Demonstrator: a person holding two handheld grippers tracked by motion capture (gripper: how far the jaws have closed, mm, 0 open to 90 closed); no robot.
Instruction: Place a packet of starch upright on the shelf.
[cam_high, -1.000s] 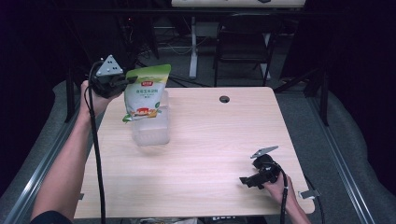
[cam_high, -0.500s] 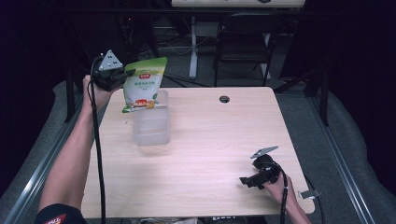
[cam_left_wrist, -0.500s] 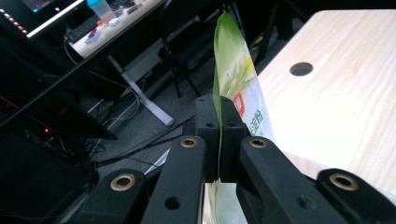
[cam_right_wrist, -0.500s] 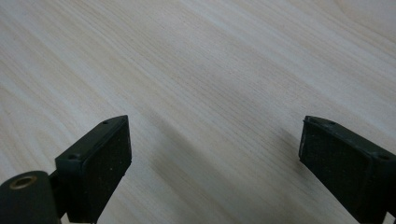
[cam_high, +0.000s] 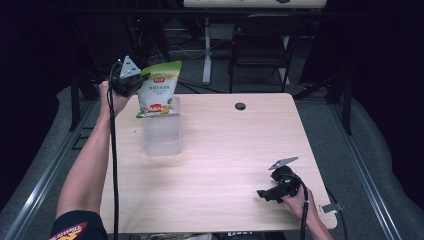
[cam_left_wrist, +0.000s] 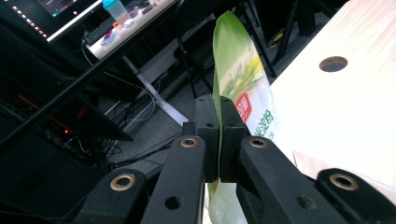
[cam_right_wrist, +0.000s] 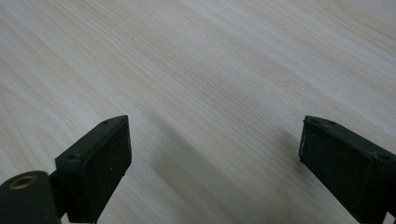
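A: Where do you stand with the pouch (cam_high: 157, 89)?

B: Your left gripper (cam_high: 131, 82) is clenched on its edge; in the left gripper view the jaws are pressed flat together with the green-and-white film between them. The pouch hangs in the air at the upper left of the high view, its lower end just over the far rim of the clear tub (cam_high: 162, 132). So the lift looks done. What is left, as I judge it, is to tip or lower the pouch into the tub and let go. I cannot tell whether anything is in the tub yet.

A: And your other hand?

B: Your right gripper (cam_high: 278, 186) rests low at the lower right of the high view, well apart from the tub. Its jaws are spread wide over bare wood and hold nothing.

A: What of the surface?

B: A pale wood table (cam_high: 235, 150), with a round cable hole (cam_high: 240, 106) near its far edge.

A: The room?

B: Dark. Beyond the table stand desk legs, loose cables and a chair (cam_high: 257, 47); a second desk with a lit screen shows at the upper left of the left gripper view.
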